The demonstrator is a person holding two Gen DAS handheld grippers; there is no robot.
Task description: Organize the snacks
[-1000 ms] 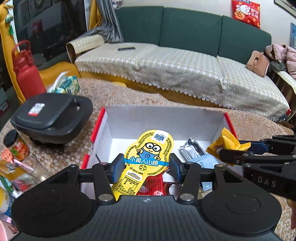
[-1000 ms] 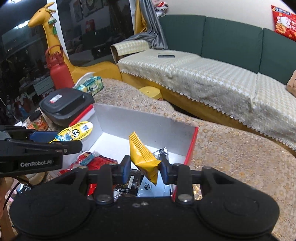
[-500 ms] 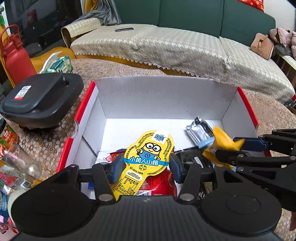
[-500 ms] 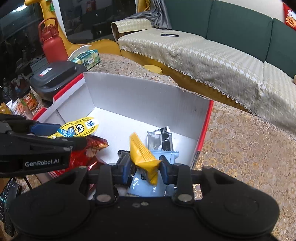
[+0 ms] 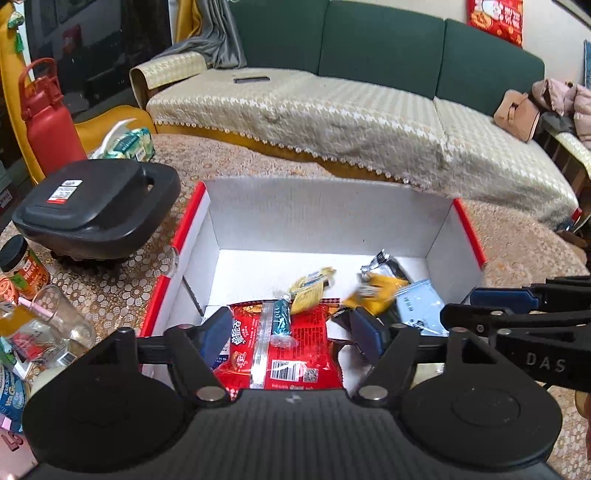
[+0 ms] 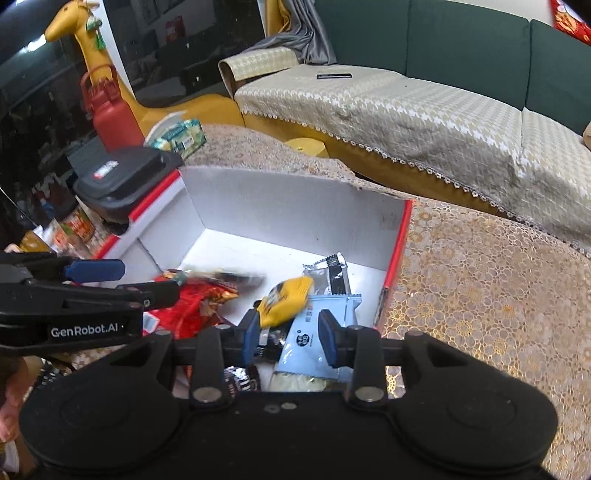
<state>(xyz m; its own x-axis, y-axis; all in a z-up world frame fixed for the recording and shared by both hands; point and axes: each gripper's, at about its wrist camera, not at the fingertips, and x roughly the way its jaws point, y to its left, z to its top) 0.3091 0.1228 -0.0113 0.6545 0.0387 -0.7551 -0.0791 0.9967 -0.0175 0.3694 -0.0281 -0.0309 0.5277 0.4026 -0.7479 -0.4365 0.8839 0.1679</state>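
Both my tools hang over the box (image 5: 328, 214), fingers apart and empty: left tool (image 5: 291, 332), right tool (image 6: 288, 332). The yellow packets (image 5: 310, 288) (image 6: 286, 295), blurred, sit among snacks inside. Next, I'd fetch another snack from the surface (image 6: 480, 288).

Big green sofa (image 5: 380, 55) in front of me, pale woven cover (image 5: 332, 122) over seat. Grey curtain (image 5: 218, 33) at sofa's left end. Dark window glass (image 6: 155, 48) on left. Yellow giraffe toy (image 6: 85, 40) by glass. Round table with gold flower cloth (image 6: 480, 295) under me. Red picture (image 5: 495, 16) on white wall.
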